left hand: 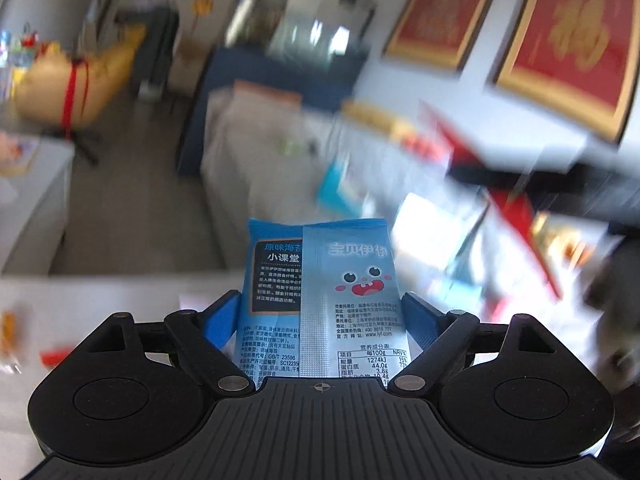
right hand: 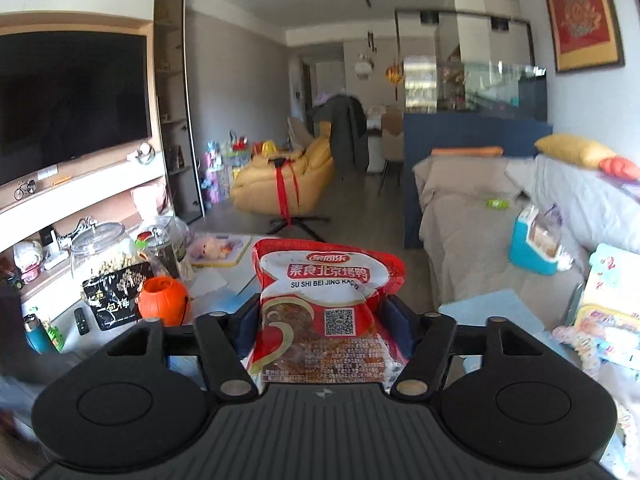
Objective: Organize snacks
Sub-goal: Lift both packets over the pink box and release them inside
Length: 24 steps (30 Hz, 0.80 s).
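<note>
My left gripper (left hand: 320, 312) is shut on a light blue seaweed snack packet (left hand: 320, 288) with a cartoon face, held upright in the air; the background there is motion-blurred. My right gripper (right hand: 322, 320) is shut on a red and white snack pouch (right hand: 326, 304) with a QR code, held upright above the table. A black plum snack bag (right hand: 116, 294) leans on the table at the left next to an orange pumpkin pot (right hand: 162, 300).
A white table (right hand: 224, 280) at the left holds glass jars (right hand: 100, 248), a remote and a teal bottle (right hand: 38, 334). A grey sofa (right hand: 472, 220) with a blue box (right hand: 534, 246) stands at the right. A yellow armchair (right hand: 284, 178) stands behind.
</note>
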{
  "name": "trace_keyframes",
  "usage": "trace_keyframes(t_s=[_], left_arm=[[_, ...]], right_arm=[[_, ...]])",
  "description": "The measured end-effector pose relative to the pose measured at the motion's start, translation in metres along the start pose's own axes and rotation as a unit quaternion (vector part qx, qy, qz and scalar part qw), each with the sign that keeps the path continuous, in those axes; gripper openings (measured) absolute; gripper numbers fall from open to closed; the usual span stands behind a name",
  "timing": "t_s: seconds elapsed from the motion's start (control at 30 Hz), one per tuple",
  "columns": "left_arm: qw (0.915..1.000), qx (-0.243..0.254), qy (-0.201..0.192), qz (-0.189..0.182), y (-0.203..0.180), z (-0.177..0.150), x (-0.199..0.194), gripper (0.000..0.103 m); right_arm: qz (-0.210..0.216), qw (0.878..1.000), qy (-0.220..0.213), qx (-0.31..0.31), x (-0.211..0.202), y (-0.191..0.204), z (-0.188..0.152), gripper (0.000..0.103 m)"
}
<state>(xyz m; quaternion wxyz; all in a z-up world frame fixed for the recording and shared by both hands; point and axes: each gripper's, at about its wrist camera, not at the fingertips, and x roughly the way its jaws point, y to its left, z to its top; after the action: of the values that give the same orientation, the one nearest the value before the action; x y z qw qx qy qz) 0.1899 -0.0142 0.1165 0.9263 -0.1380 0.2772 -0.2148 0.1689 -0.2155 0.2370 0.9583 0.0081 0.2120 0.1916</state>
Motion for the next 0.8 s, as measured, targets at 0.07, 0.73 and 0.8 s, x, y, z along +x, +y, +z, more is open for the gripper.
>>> trace_keyframes(t_s=[0.07,0.73,0.8], left_arm=[[0.9996,0.005,0.024,0.016,0.005,-0.012,0.023,0.09],[0.9854,0.161,0.041,0.036,-0.01,-0.039,0.042,0.086],[0.9965,0.074,0.039,-0.002,0.012,-0.026,0.032,0.086]], right_arm=[[0.003,1.0,0.026,-0.001,0.022,-0.002,-0.002,0.086],[0.015,0.985,0.161,0.062,0.107,-0.028,-0.062,0.087],[0.017,0.986,0.151,0.071,0.102,-0.032,-0.065,0.087]])
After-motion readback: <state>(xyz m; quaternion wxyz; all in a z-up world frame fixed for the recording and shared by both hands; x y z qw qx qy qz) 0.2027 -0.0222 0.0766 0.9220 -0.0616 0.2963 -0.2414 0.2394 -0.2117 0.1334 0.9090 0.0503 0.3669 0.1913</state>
